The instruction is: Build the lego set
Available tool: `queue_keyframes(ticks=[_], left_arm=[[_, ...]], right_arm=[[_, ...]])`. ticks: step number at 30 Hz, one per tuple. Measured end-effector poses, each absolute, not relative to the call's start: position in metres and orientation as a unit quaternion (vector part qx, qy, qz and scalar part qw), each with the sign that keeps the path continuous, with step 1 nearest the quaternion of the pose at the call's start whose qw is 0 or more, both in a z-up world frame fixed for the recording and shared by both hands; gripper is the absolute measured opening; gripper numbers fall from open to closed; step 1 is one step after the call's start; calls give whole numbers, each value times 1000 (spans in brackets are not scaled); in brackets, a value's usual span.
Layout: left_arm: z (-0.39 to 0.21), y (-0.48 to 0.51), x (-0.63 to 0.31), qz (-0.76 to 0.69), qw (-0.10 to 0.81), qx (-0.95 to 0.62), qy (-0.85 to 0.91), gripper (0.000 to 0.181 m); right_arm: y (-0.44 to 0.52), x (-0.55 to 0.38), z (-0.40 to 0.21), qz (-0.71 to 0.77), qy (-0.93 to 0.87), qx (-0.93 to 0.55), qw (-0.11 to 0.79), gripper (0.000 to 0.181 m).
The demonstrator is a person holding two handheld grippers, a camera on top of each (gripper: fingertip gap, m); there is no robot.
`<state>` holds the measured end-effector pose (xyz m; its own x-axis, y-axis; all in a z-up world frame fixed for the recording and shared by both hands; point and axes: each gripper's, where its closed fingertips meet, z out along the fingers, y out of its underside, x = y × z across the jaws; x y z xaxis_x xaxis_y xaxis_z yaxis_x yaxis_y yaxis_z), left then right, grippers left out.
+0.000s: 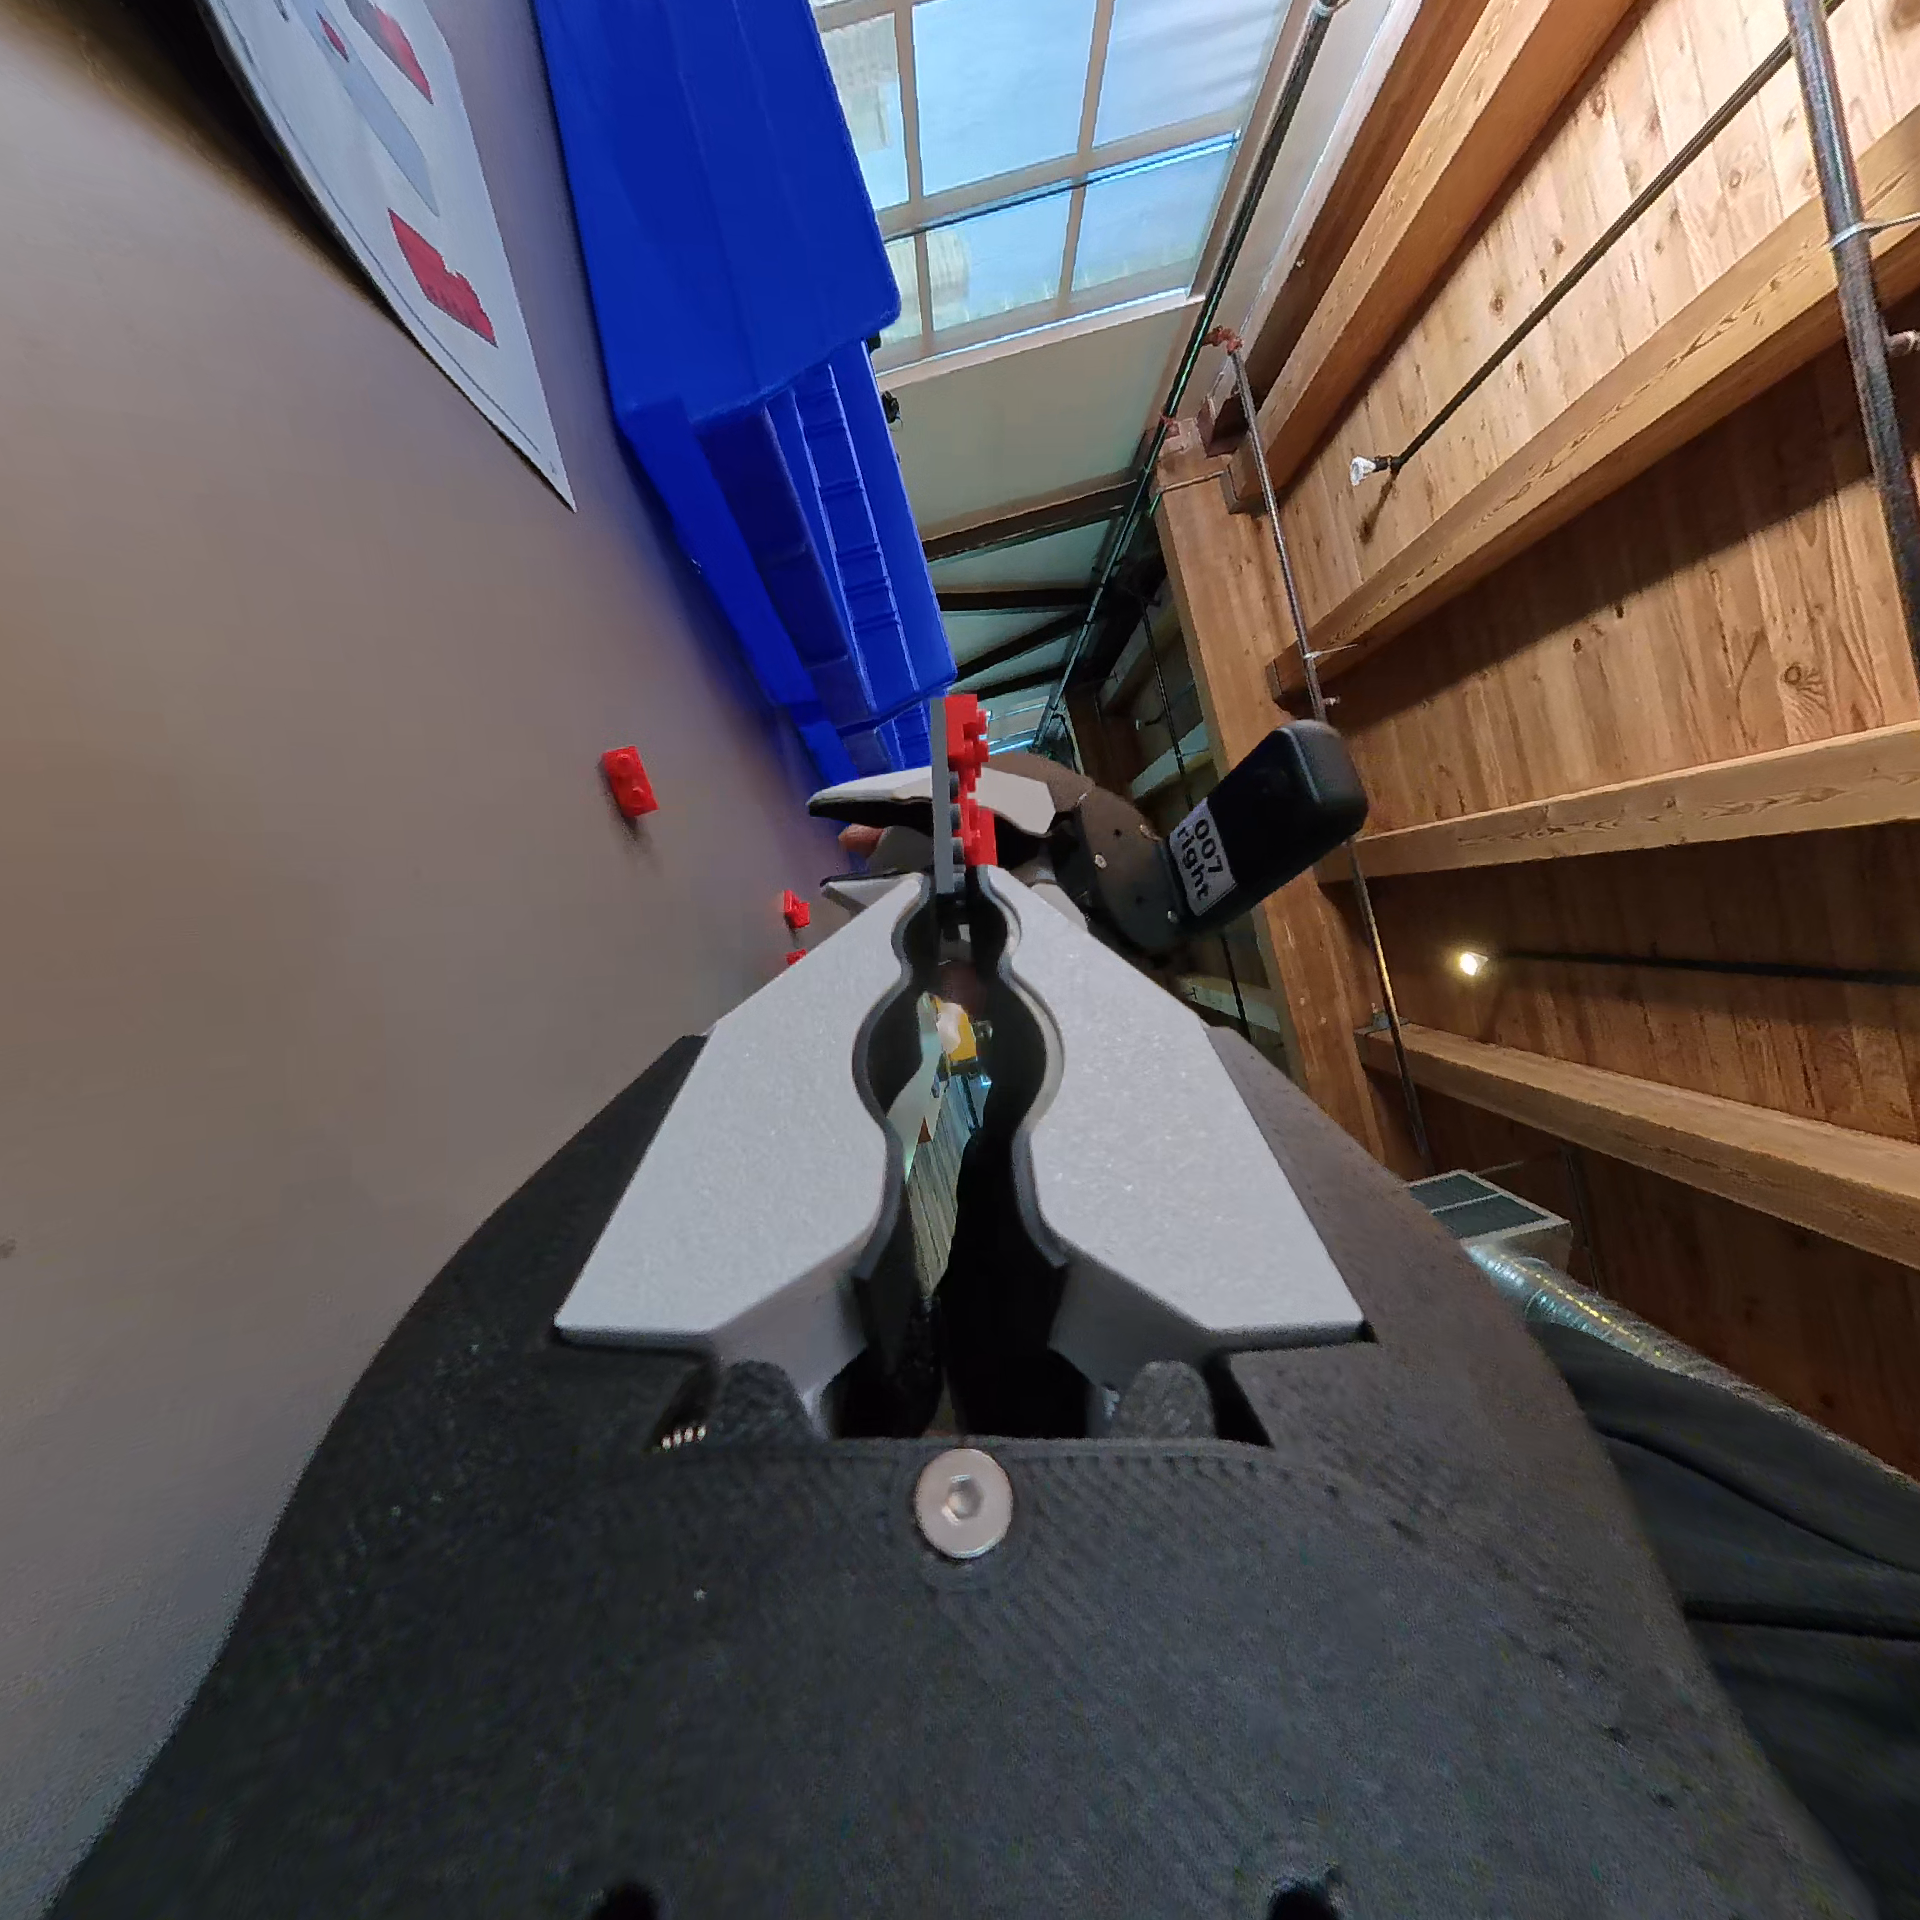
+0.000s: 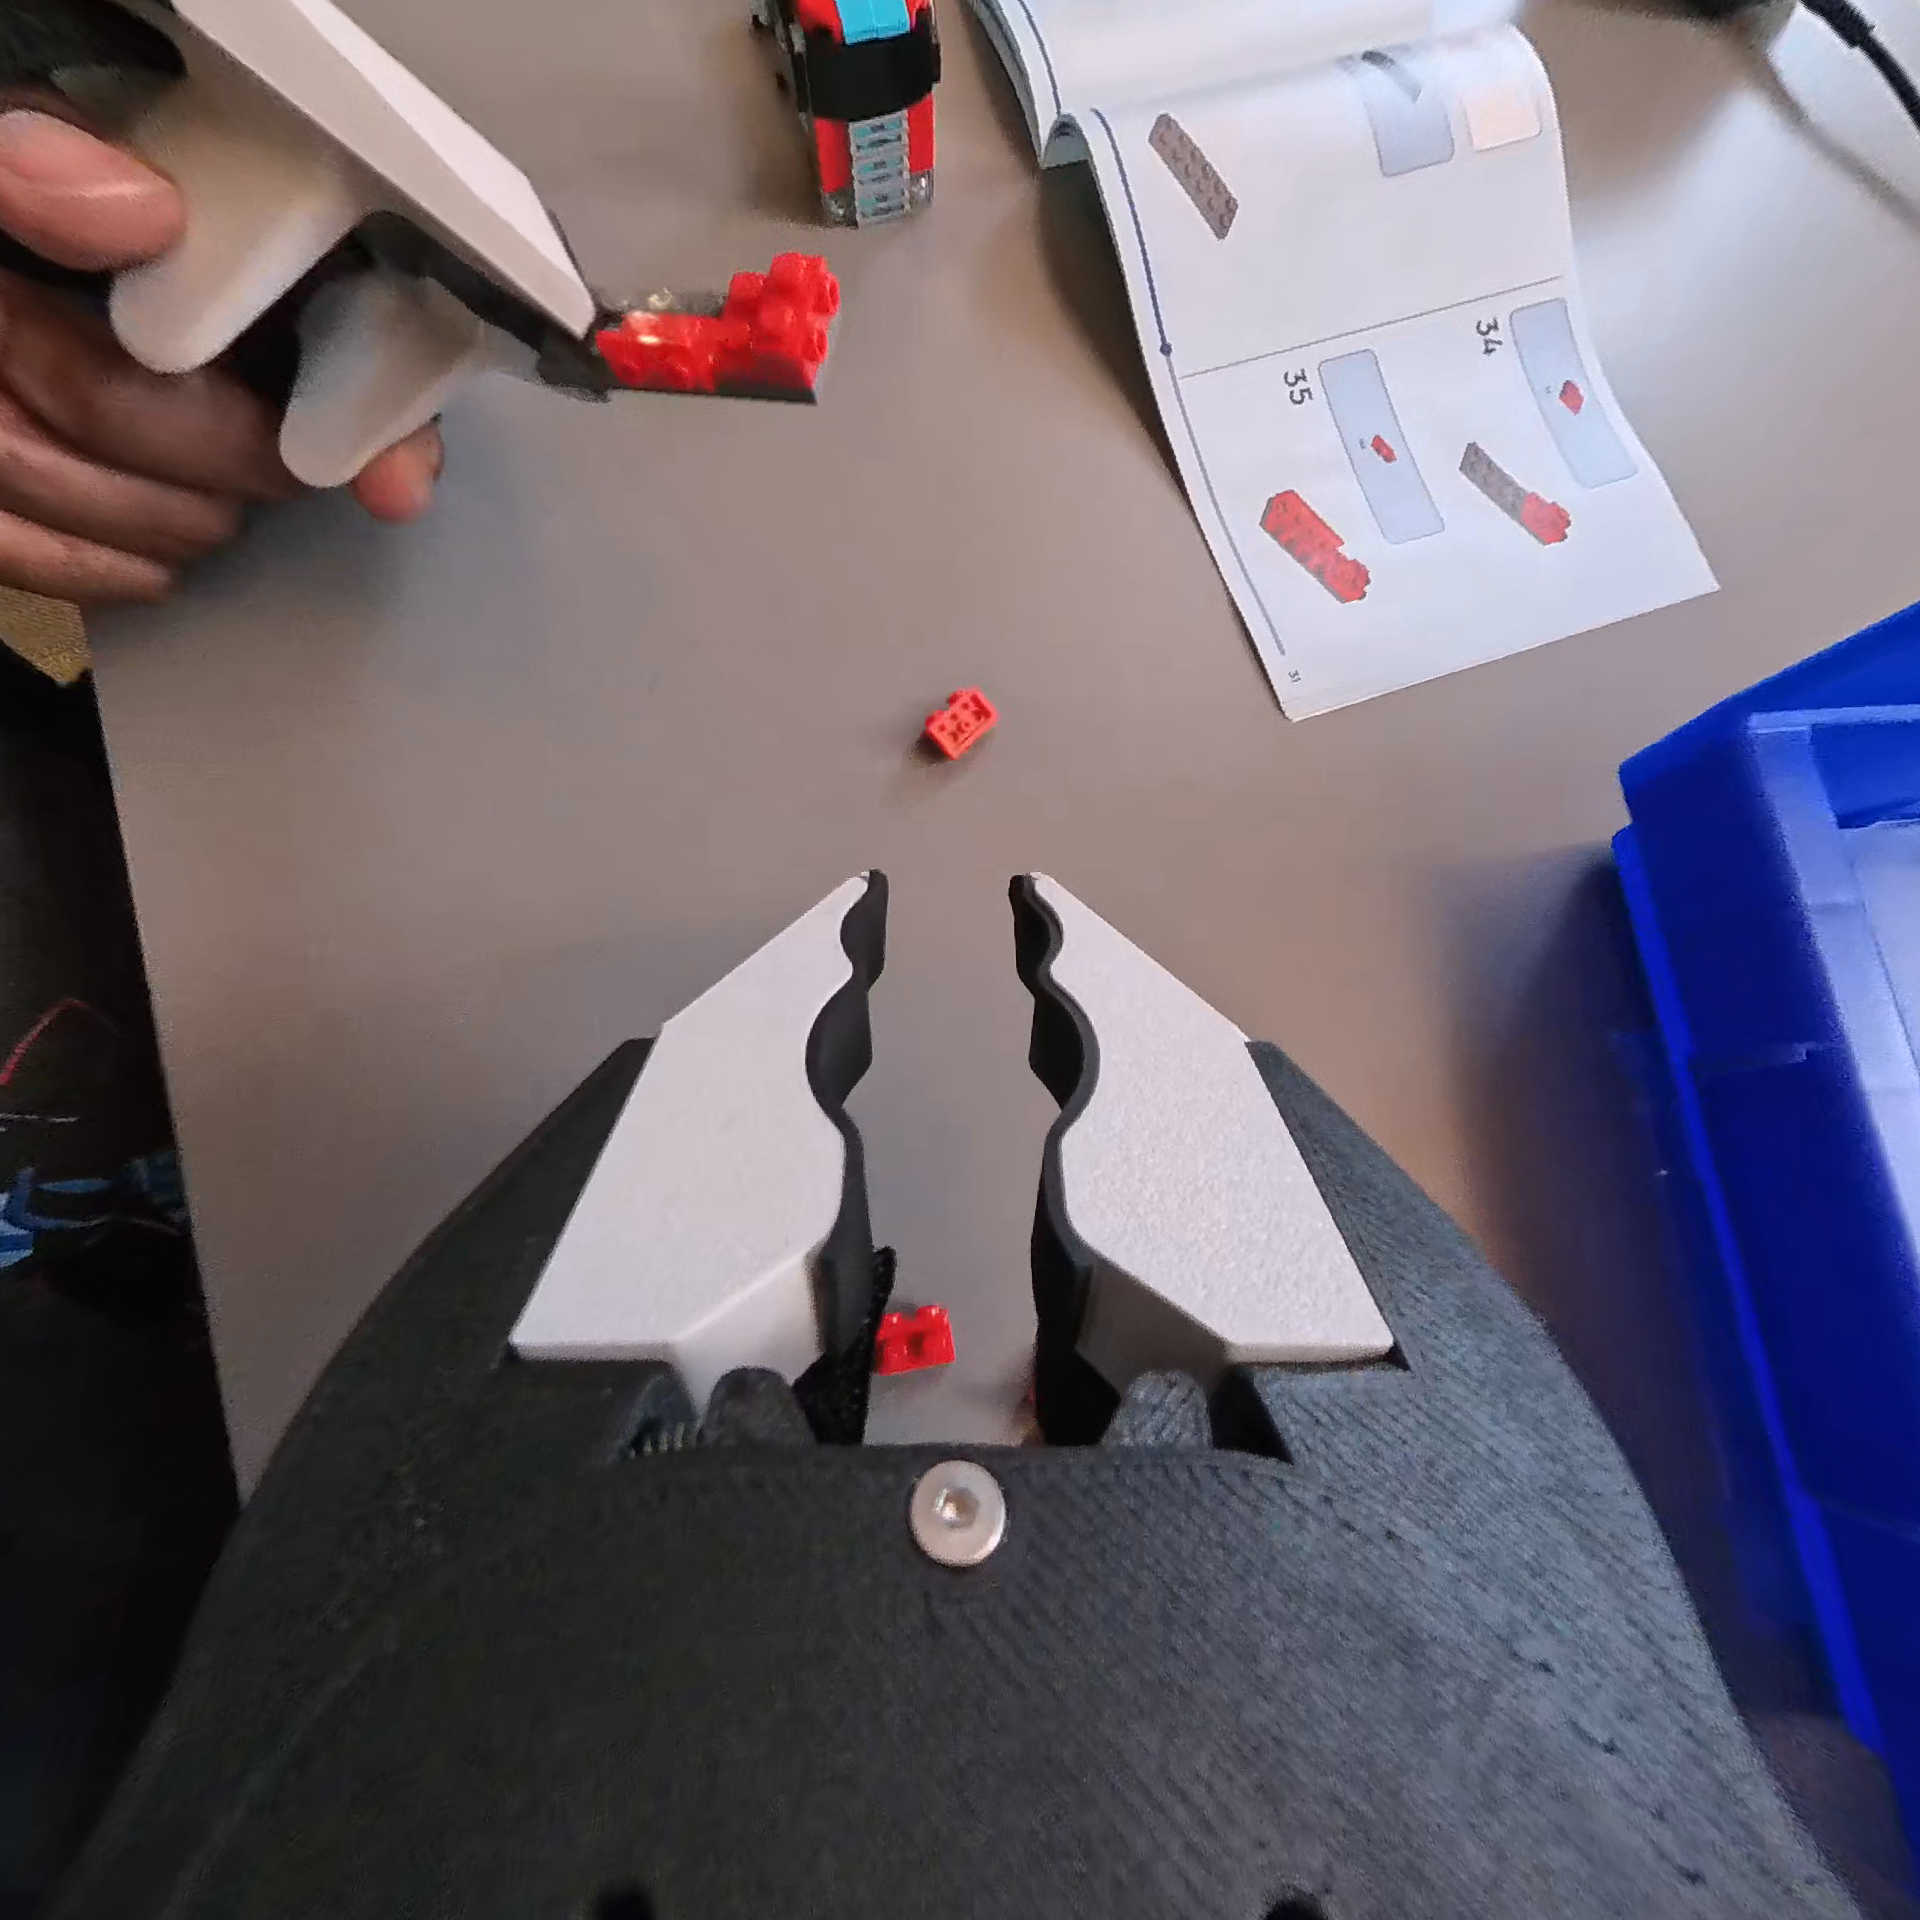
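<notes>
Lego assembly (image 2: 727,338): a dark grey plate with red bricks stacked on it is pinched at one end by the left gripper (image 1: 951,894) and held clear of the table (image 2: 623,644); in the left wrist view it is seen edge-on, sticking out past the fingertips.
Left gripper: its fingers are pressed together on the plate's end; in the right wrist view it is seen at the upper left, gripped by a person's hand (image 2: 94,343).
Right gripper (image 2: 948,883): its fingers are spread with a clear gap and nothing is held between them; it is poised above the table.
Loose red brick (image 2: 959,723): laid on the table just ahead of the right gripper's tips.
Second red brick (image 2: 914,1340): seen on the table through the gap near the finger bases.
Instruction booklet (image 2: 1371,343): lying open at the upper right of the table.
Built vehicle (image 2: 868,104): red, black and light blue, set at the table's far edge, beside the booklet.
Blue bin (image 2: 1787,1143): placed at the right edge of the table.
</notes>
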<state>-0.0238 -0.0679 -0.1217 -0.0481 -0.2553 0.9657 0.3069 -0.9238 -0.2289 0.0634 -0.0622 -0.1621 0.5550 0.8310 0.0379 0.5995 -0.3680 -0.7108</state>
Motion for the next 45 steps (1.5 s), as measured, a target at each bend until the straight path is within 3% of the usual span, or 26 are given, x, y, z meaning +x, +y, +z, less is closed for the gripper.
queue_keyframes(ticks=[8, 16, 24, 27, 38, 45], left_arm=[[-123, -63, -27, -718, 204, -664, -36, 4], [-121, -63, -28, -727, 199, -656, -36, 4], [-120, -62, -29, -735, 193, -649, -42, 5], [-120, -61, -29, -736, 191, -648, -44, 5], [-120, -61, -30, -740, 188, -644, -46, 4], [-121, -60, -31, -735, 194, -648, -49, 4]], right_arm=[[-45, 41, -174, 174, -416, -823, 346, 26], [-37, 29, -192, 198, -535, -758, 317, 35], [-29, 21, -196, 235, -584, -730, 267, 33], [-27, 19, -196, 225, -585, -728, 276, 19], [-43, 30, -158, 205, -536, -725, 382, 23], [-41, 37, -168, 193, -503, -753, 378, 25]])
